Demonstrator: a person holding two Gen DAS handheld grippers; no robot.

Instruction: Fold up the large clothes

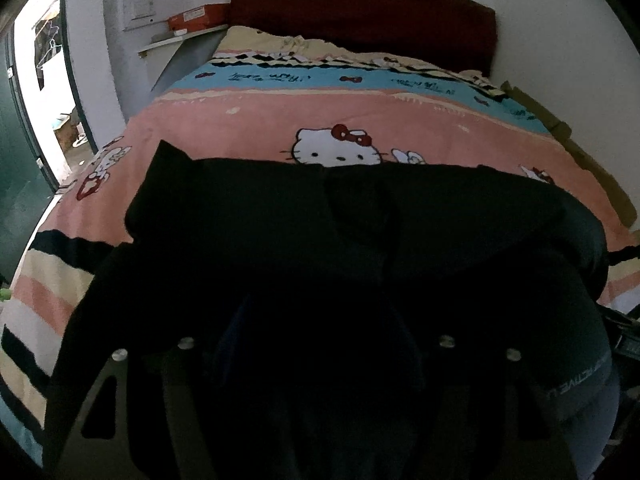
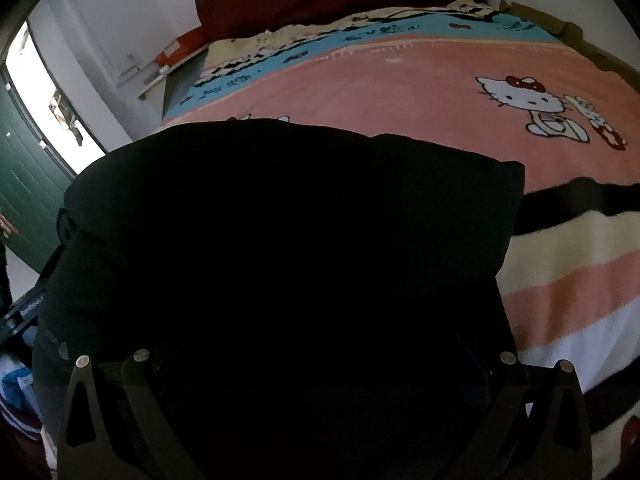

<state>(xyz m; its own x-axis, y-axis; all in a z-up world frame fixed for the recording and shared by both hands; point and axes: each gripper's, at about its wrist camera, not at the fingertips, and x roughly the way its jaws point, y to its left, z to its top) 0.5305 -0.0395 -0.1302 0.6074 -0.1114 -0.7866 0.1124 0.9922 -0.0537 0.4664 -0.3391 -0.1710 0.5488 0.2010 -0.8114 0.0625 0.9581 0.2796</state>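
Seeing black garment (image 1: 360,240) bunched at bed (image 1: 248,120) near edge, ready for folding; both grippers' fingers lost in dark cloth, can't tell my grip state.

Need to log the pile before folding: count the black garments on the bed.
1 that I can make out: a black garment bunched on the pink blanket at the near end of the bed. Its folds are too dark to rule out a second piece.

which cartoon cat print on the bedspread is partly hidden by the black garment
The big cat face with the red bow, mid-bed; the black garment covers its chin. The left-edge one shows whole.
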